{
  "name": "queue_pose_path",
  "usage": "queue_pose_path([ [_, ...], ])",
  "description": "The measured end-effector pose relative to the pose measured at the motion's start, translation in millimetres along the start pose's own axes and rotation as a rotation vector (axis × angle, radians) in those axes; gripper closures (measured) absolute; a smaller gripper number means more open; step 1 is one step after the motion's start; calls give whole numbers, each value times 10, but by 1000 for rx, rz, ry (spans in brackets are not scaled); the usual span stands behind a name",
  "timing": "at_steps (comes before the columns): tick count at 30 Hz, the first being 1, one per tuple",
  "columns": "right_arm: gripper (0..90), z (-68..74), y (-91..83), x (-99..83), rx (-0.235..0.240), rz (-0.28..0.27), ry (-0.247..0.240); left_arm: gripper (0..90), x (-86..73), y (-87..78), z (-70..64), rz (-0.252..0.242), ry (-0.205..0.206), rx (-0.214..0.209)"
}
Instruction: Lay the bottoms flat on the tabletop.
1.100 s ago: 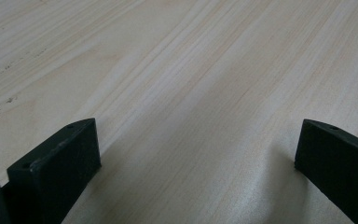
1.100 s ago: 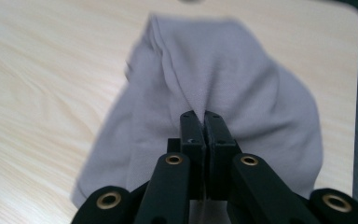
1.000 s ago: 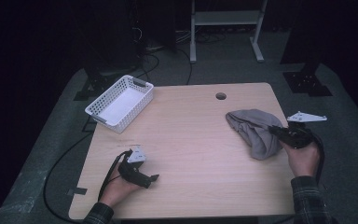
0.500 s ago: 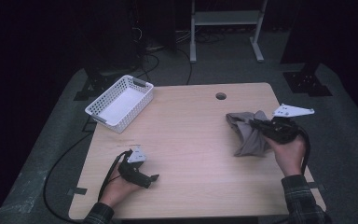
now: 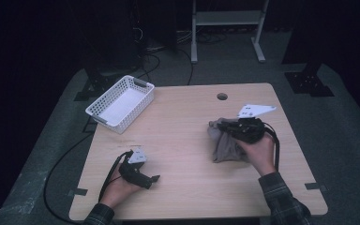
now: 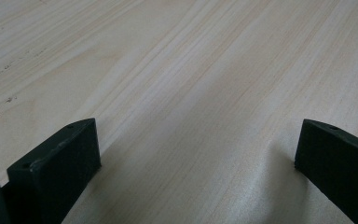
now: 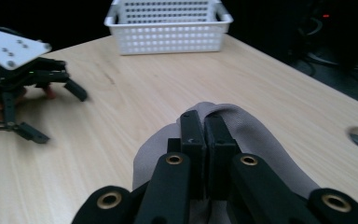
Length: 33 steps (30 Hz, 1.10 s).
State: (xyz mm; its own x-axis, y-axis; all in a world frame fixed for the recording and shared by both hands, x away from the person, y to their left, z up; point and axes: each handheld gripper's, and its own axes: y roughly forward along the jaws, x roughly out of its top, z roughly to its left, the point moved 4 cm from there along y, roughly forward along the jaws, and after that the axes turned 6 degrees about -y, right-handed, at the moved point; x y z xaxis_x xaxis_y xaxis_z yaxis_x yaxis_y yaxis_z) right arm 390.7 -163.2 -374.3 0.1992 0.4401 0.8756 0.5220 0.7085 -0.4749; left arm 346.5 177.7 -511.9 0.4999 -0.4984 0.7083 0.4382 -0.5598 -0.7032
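Right gripper (image 5: 221, 125): jaws pressed together on a fold of the grey cloth (image 5: 226, 146); in the right gripper view the cloth (image 7: 256, 135) drapes down both sides of the jaws.
Left gripper (image 5: 153, 180): jaws wide apart with nothing between them, resting low over bare table (image 6: 205, 84), well apart from the cloth.
Cloth: bunched under and just ahead of the right gripper, part lifted, the rest trailing on the tabletop.
Basket (image 5: 121, 103): white, far ahead of the left gripper, well apart from the cloth.
Step in hand (judged): carrying the cloth toward the basket.
Technique: keep the pinch firm, raise the cloth until its trailing part clears the table, then cross over the basket rim before releasing.
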Motion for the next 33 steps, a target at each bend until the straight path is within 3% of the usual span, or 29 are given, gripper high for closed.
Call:
queue_pose_path([
  [11,877,533,623,54,171,75,-77,0,0,1,0,-1,0,0],
  [16,871,736,815,-30,242,119,-98,0,0,0,0,1,0,0],
  [18,819,772,848,-49,251,126,-107,0,0,-1,0,1,0,0],
  [20,686,756,822,-38,240,110,-89,0,0,-1,0,1,0,0],
  [23,582,638,686,-10,185,80,-69,0,0,-1,2,1,2,1],
  [27,537,413,441,-50,107,61,-41,0,0,1,0,-1,0,0],
  [33,494,82,147,-271,4,67,12,0,0,0,0,1,0,0],
])
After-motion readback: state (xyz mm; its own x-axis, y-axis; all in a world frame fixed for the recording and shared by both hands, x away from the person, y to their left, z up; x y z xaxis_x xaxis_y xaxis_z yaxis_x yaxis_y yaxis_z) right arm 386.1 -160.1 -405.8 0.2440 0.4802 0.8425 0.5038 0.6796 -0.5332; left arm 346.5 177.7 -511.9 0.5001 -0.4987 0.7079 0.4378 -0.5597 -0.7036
